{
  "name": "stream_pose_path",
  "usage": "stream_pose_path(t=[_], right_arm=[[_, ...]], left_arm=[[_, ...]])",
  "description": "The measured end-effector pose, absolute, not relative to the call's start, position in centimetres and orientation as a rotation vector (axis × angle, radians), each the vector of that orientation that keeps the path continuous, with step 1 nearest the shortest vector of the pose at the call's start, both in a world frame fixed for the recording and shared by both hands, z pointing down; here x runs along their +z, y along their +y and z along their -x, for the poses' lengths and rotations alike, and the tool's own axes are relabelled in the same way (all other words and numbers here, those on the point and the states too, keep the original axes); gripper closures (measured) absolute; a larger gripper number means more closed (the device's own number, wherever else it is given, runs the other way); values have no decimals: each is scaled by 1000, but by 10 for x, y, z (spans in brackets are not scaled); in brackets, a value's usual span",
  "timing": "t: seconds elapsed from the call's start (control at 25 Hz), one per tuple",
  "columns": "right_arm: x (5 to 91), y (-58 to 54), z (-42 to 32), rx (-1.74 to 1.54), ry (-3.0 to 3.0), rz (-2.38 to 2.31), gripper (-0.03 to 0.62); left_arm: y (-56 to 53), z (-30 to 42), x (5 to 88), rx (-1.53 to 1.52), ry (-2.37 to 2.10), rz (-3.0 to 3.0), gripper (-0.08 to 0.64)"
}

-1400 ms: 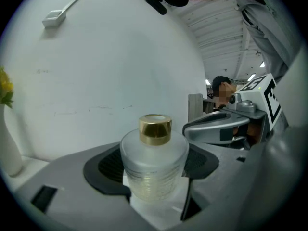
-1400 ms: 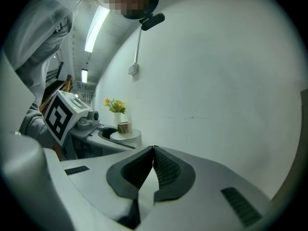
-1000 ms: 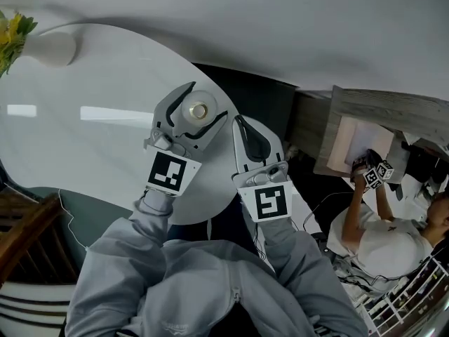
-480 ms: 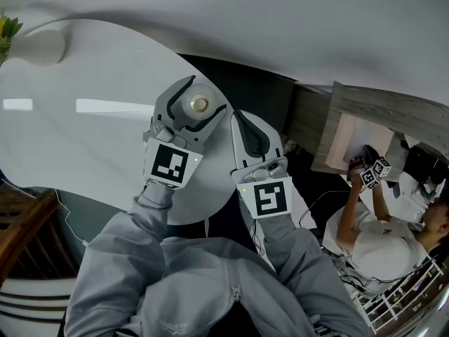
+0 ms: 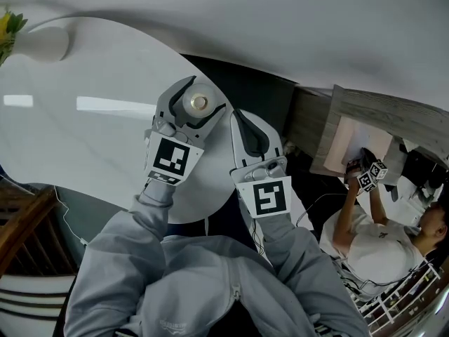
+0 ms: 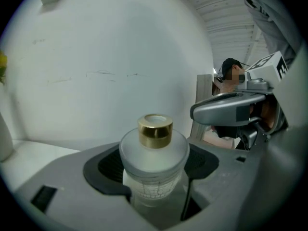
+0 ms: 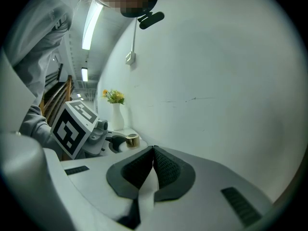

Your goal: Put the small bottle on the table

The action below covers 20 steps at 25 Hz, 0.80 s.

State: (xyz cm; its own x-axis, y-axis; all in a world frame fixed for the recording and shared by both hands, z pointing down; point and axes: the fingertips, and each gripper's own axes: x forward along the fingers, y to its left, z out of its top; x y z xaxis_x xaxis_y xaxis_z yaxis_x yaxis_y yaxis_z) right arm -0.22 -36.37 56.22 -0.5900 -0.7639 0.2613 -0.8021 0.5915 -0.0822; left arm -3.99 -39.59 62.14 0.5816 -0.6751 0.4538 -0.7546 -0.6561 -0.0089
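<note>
From the head view, your left gripper (image 5: 205, 95) reaches out over the white table (image 5: 84, 139), near its edge, and its jaws stand wide around the bottle (image 5: 199, 104), which shows its gold cap (image 5: 199, 104) from above; you cannot tell from here whether the bottle's base rests on the table. Your right gripper (image 5: 242, 121) lies just beside it at the table's edge, jaws pressed together with nothing in them. A white vase (image 5: 43, 46) with yellow flowers (image 5: 7, 27) stands well apart on the far left of the table, and another person (image 5: 382, 241) sits off to the right. In the left gripper view, the frosted bottle (image 6: 154, 162) stands upright between the two dark pads (image 6: 108, 165), which press on its sides just under the shoulder, so you are grasping it; the cap (image 6: 155, 130) rises above the jaws, the bottle's base is hidden, and the right gripper (image 6: 199, 112) shows at the right. In the right gripper view, your right gripper (image 7: 153, 165) has its pads meeting at the tips, clenched on nothing. To its left you see the left gripper (image 7: 120, 142) with the cap (image 7: 132, 139) showing in its jaws, and beyond it the vase (image 7: 117, 117) and flowers (image 7: 114, 96) against the wall (image 7: 216, 81).
</note>
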Motion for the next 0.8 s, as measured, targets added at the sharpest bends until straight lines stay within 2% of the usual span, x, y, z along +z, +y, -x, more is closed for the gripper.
stream_pose_path(t=[0.32, 0.56, 0.8], right_arm=[[551, -362, 5, 263, -2634, -1307, 565], [530, -356, 4, 249, -2645, -1324, 566], [503, -333, 8, 219, -2667, -1322, 566]], left_arm=[[-395, 40, 623, 641, -1194, -2628, 220], [-385, 47, 623, 690, -1240, -2623, 173], [-350, 64, 585, 504, -1326, -2608, 173]])
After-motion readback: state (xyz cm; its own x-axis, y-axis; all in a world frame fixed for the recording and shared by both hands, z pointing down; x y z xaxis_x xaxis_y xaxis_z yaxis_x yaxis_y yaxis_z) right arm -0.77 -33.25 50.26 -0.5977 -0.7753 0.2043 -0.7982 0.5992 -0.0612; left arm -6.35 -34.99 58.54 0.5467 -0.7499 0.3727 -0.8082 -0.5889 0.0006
